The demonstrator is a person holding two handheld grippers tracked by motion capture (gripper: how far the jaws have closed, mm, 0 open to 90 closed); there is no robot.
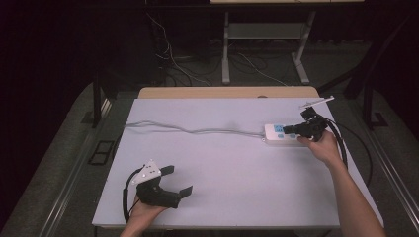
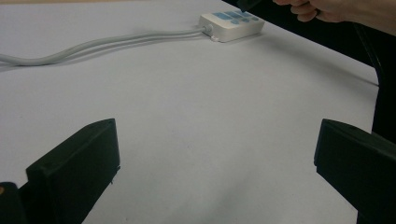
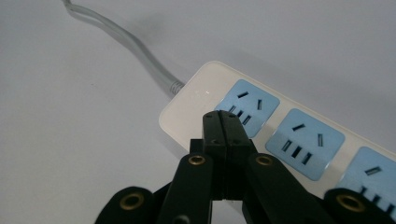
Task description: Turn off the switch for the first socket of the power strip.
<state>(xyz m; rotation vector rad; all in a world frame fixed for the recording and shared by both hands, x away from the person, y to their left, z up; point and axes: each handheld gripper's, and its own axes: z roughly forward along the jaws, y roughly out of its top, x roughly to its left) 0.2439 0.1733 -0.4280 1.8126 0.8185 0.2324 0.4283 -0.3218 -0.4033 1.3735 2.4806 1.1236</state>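
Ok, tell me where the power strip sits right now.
In the high view the power strip lies at the right side of the white table, its grey cable trailing left. The shut right gripper is poised over its blue sockets.

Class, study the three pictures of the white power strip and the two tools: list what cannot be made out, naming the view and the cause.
1. White plastic power strip with blue sockets: its far end is cut off by the right edge of the right gripper view.
2. Grey cable: its free end is too small and faint to trace in the high view.
3. Right tool: its shut jaws hide whether the tips touch the strip, right gripper view.
4. Left tool: open jaws cropped by the bottom edge, left gripper view.
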